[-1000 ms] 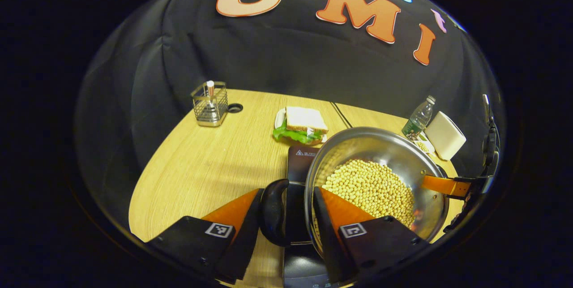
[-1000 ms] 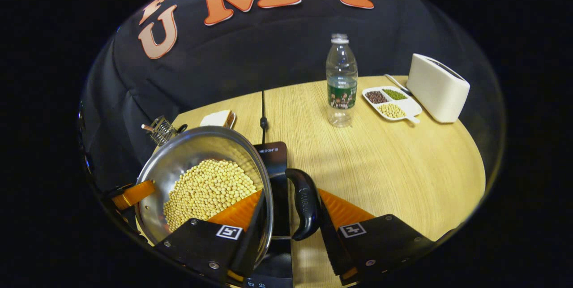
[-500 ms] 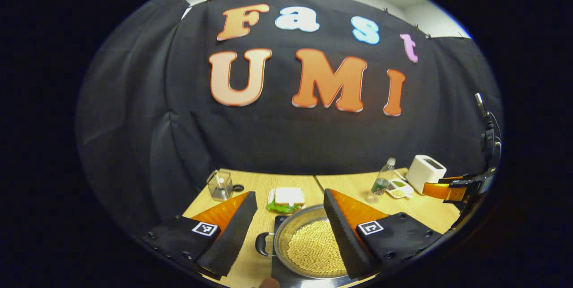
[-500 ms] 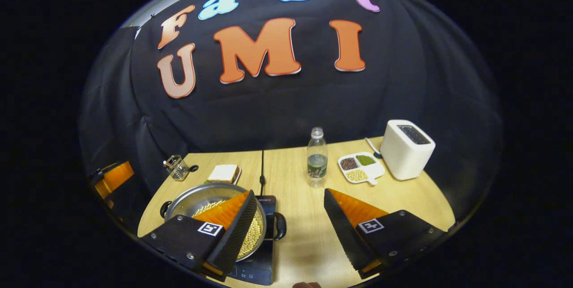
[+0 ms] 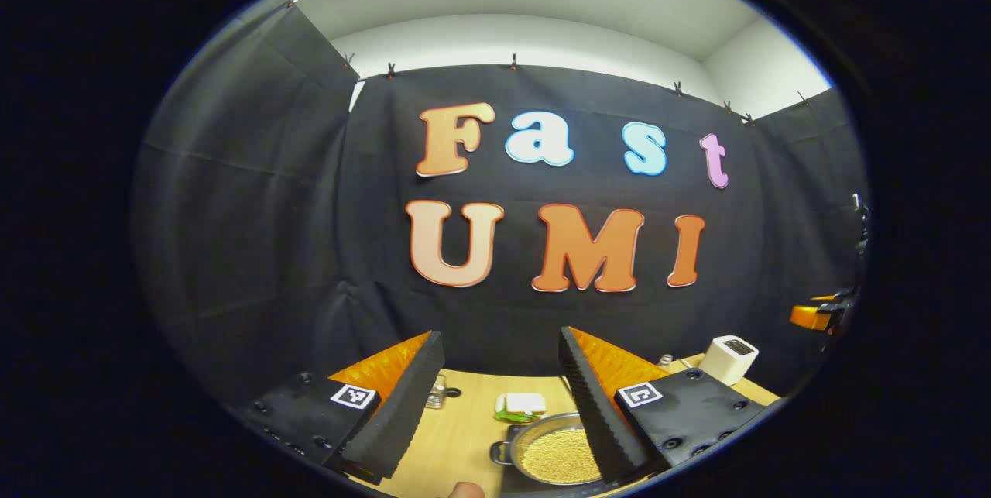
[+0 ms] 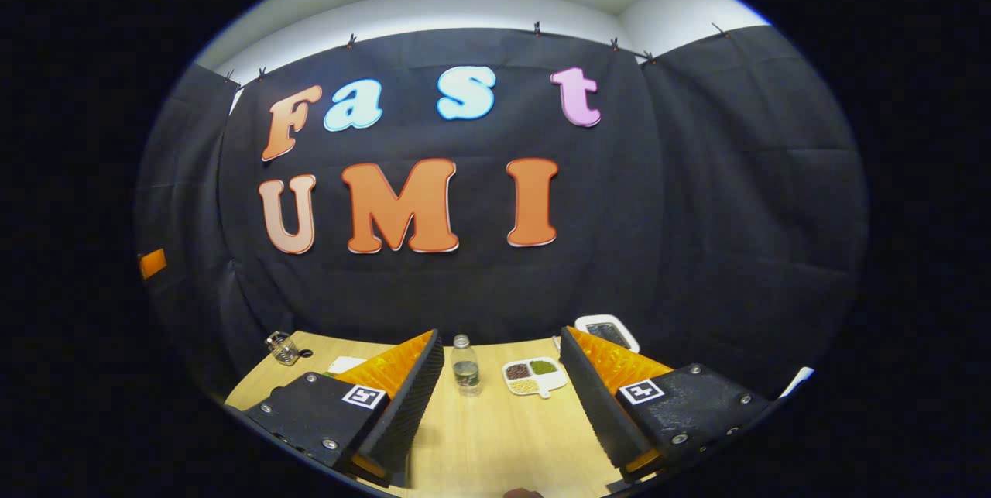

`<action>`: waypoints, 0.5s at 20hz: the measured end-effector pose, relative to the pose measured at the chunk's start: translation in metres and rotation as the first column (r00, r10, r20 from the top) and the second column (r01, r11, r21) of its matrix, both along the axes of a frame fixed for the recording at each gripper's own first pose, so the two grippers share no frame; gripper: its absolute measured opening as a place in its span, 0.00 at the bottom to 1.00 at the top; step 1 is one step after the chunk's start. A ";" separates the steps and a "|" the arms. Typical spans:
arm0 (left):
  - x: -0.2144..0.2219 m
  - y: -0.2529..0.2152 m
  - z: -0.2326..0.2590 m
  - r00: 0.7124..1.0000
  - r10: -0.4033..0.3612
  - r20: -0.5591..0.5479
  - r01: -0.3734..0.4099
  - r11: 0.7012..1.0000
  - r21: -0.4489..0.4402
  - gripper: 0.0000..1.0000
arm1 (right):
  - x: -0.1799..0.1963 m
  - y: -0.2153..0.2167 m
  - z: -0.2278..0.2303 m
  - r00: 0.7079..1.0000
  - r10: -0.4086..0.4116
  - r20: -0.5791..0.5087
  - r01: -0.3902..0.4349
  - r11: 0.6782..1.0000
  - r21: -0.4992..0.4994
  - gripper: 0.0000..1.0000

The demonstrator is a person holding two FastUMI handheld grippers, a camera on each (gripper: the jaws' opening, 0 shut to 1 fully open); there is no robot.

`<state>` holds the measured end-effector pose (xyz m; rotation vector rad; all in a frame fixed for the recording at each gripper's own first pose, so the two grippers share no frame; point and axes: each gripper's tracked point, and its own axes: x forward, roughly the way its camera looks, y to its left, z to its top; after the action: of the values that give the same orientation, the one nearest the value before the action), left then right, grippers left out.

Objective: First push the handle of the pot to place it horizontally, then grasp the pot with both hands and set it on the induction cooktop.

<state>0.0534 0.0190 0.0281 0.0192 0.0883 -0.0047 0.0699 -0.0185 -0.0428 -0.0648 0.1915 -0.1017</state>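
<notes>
Pot (image 5: 559,451): sitting on the dark induction cooktop (image 5: 512,482) near the tabletop's (image 5: 464,436) front edge, full of yellow beans, one side handle (image 5: 499,452) sticking out level.
Left gripper (image 5: 499,397): hanging high above the tabletop, jaws spread wide, holding nothing.
Right gripper (image 6: 499,393): raised too, jaws apart, empty — aiming at the bottle (image 6: 465,365) and bean tray (image 6: 535,376) by the back edge.
Progress: handle looking horizontal, pot resting on the cooktop — task looks finished, nothing left beyond clearing off.
Other: toaster (image 5: 728,358) sitting at the right edge, sandwich (image 5: 521,406) behind the pot.
</notes>
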 end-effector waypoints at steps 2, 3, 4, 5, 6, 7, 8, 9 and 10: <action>-0.020 0.027 0.027 0.996 0.067 0.063 -0.068 0.997 0.027 0.99 | -0.016 -0.020 0.021 0.999 -0.025 0.041 0.027 0.999 -0.031 0.94; -0.029 0.038 0.037 0.992 0.088 0.086 -0.091 0.995 0.029 0.99 | -0.023 -0.028 0.029 0.998 -0.034 0.058 0.037 0.998 -0.048 0.94; -0.037 0.043 0.042 0.989 0.104 0.106 -0.107 0.994 0.024 0.99 | -0.028 -0.036 0.037 0.996 -0.045 0.075 0.049 0.997 -0.054 0.94; -0.043 0.047 0.047 0.986 0.114 0.121 -0.117 0.993 0.013 0.99 | -0.033 -0.041 0.044 0.995 -0.052 0.086 0.056 0.997 -0.047 0.94; -0.050 0.049 0.049 0.984 0.121 0.128 -0.121 0.993 0.000 0.97 | -0.037 -0.043 0.047 0.995 -0.048 0.087 0.051 0.998 -0.033 0.94; -0.053 0.049 0.047 0.985 0.121 0.127 -0.121 0.993 -0.010 0.99 | -0.042 -0.043 0.049 0.995 -0.041 0.089 0.043 0.999 -0.020 0.94; -0.055 0.050 0.044 0.986 0.123 0.113 -0.121 0.992 -0.022 0.99 | -0.046 -0.043 0.050 0.995 -0.038 0.093 0.040 0.999 -0.013 0.94; -0.056 0.049 0.038 0.988 0.123 0.095 -0.121 0.992 -0.031 0.99 | -0.048 -0.046 0.050 0.995 -0.040 0.096 0.042 0.999 -0.014 0.94; -0.054 0.046 0.034 0.990 0.115 0.079 -0.113 0.993 -0.039 0.99 | -0.049 -0.049 0.050 0.994 -0.044 0.097 0.046 0.999 -0.016 0.94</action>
<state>-0.0005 0.0649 0.0616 -0.0198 0.0077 0.1088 0.0213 -0.0677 0.0067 -0.0739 0.0952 -0.1514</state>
